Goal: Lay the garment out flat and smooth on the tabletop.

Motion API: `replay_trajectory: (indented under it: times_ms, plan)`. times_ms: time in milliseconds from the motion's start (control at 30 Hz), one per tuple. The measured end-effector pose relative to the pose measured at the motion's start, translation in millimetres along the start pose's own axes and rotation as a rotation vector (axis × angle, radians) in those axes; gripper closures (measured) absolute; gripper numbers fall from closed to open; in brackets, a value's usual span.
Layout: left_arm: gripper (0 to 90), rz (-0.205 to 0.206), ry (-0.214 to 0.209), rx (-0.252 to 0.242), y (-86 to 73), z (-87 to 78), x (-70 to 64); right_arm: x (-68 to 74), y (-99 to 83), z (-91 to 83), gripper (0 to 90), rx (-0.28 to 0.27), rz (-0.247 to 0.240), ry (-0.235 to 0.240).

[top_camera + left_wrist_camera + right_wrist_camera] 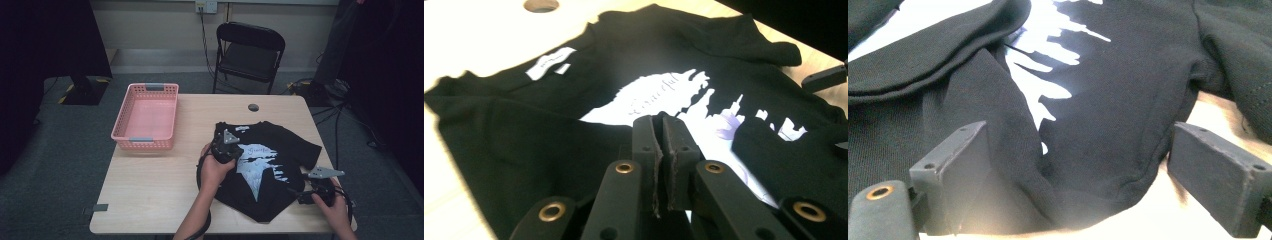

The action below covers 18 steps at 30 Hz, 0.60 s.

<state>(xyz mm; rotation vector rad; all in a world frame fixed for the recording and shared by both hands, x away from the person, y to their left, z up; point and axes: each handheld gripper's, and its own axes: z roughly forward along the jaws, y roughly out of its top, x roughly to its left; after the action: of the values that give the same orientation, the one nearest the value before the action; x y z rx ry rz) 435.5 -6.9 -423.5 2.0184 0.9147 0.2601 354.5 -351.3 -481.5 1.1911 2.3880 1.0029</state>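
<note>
Evidently, the black T-shirt [265, 165] is spread on the wooden table [150, 190], its white print [257, 167] facing up. The left gripper [226, 145] is set over the shirt's left part, near the collar; its jaws are pressed together, and whether cloth is pinched between them cannot be told. The right gripper [1073, 185] is held at the hem corner, jaws spread wide, with the hem fold lying between them. The shirt's long axis runs from the collar, beyond the left gripper, down to the hem at the right gripper.
</note>
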Motion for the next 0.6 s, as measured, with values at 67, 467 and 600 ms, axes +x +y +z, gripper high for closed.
replay_trajectory:
  times_ms: [67,467,600]
  plan:
    - [85.9,-0.006,0.008,-0.005,0.6,-5.9,4.1,0.0,0.0,0.0,9.5,0.0,0.0,0.0]
    - [85.8,-0.047,0.031,-0.054,0.9,-29.5,20.8,0.0,0.0,0.0,9.5,0.001,0.0,-0.001]
    - [85.8,-0.055,0.039,-0.066,-0.4,-33.8,24.4,0.0,0.0,0.0,9.5,0.001,0.0,-0.001]
